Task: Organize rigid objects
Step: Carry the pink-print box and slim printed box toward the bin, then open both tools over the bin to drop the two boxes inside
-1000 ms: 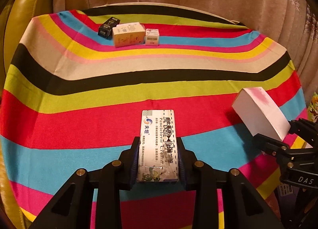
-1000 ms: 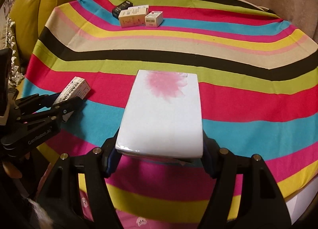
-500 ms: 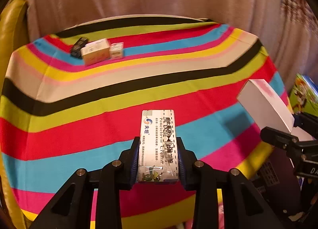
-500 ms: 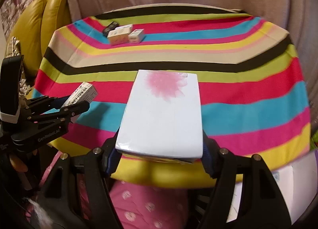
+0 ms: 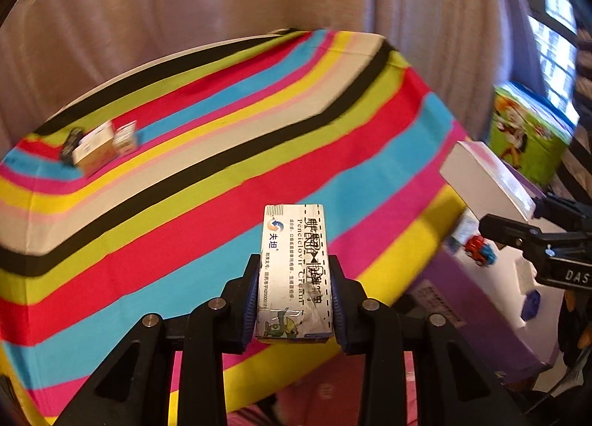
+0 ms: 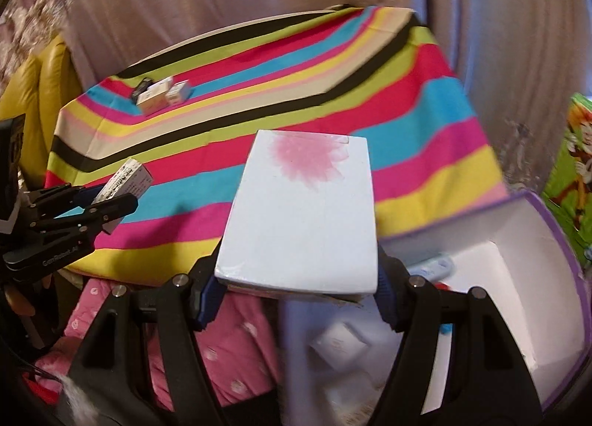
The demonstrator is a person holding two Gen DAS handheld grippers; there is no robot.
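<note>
Left gripper (image 5: 295, 300): clamped on a slim cream carton (image 5: 295, 270), carried clear of the striped table (image 5: 185, 174).
Right gripper (image 6: 298, 278): clamped on a white flower-print box (image 6: 301, 211).
Purple-rimmed bin (image 6: 518, 241): below and right of the right gripper, some items already inside.
Outstanding, by judgement: both held boxes to deposit; three small boxes (image 6: 162, 97) far ahead on the table.
</note>
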